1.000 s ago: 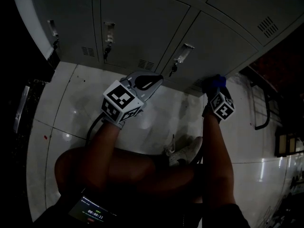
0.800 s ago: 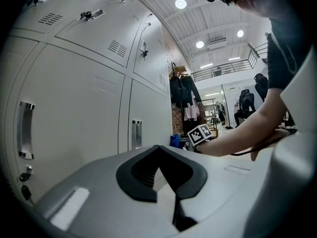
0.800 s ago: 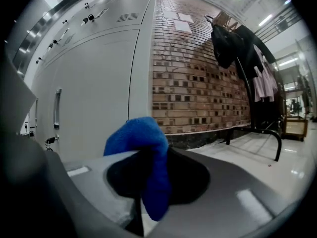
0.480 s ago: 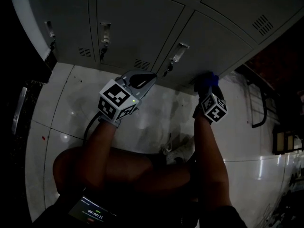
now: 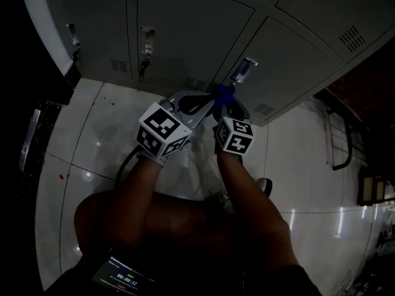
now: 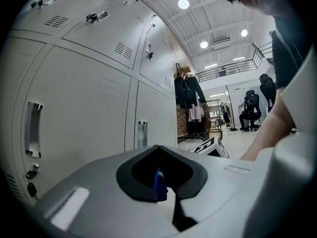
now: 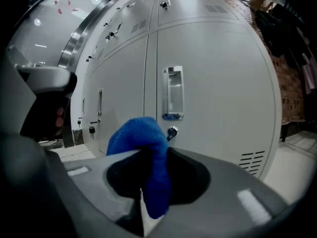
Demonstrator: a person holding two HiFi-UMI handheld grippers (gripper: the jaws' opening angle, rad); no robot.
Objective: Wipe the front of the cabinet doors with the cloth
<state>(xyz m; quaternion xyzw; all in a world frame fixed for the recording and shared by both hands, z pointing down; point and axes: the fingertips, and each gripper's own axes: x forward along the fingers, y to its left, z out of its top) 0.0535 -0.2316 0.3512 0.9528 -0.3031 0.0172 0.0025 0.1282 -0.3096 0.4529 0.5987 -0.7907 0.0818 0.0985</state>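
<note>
Grey locker cabinet doors (image 5: 185, 36) fill the top of the head view. My right gripper (image 5: 226, 103) is shut on a blue cloth (image 5: 223, 92) and holds it at the lower part of a door, just below its handle (image 5: 245, 69). In the right gripper view the cloth (image 7: 143, 148) bulges out of the right gripper (image 7: 146, 190) in front of the door (image 7: 218, 83), its handle (image 7: 172, 93) and lock (image 7: 172, 132). My left gripper (image 5: 188, 105) sits close beside it, shut. In the left gripper view, a thin blue sliver shows at the seam of the left gripper (image 6: 161, 185).
Glossy white floor tiles (image 5: 92, 134) lie under the lockers. The person's bare legs and a shoe (image 5: 266, 185) are below the grippers. A dark metal rail (image 5: 339, 140) stands at the right. Hanging clothes (image 6: 190, 95) and seated people (image 6: 250, 108) are far down the hall.
My right gripper has carried the cloth leftward along the bottom of the doors, from the right-hand door to beside the left gripper. The left gripper has barely moved.
</note>
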